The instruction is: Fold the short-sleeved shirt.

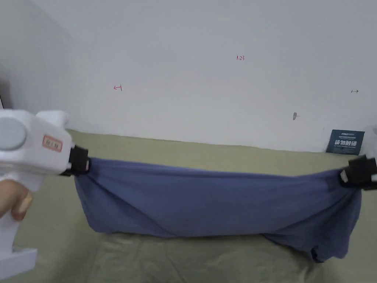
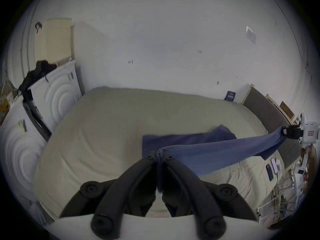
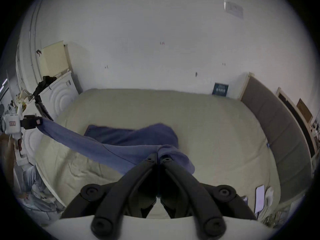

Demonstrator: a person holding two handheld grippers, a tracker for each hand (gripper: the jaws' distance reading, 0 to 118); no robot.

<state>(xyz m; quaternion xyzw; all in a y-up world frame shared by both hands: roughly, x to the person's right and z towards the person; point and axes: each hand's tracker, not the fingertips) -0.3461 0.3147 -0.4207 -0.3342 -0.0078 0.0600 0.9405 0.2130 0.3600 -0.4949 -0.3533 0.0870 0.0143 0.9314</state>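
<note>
Right up close, the left gripper [image 1: 79, 164] has its black jaws pinched tight on one end of the blue short-sleeved shirt [image 1: 217, 201], a hand [image 1: 14, 201] wrapped round the white handle. Across on the right, the right gripper [image 1: 349, 176] is clamped just as firmly on the other end. The shirt hangs stretched between them, top edge taut, its lower part sagging onto the bed [image 1: 184, 258]. From the left gripper view, cloth is bunched between the closed jaws and the far half of the shirt lies flat on the sheet.

That sheet is pale olive, lightly creased. Near the bed's right edge, two phones [image 2: 271, 168] lie side by side. Further right runs a grey padded headboard [image 3: 277, 127]. On the far left stand white moulded panels [image 2: 58, 94] with dark clothing [image 2: 34, 75] draped over them.

Beyond it all, a plain white wall [image 1: 221, 73] with small red pen marks [image 1: 240, 58], too small to make out. A dark blue sign [image 1: 345, 142] leans at the wall's foot, far right; I won't read its lettering.
</note>
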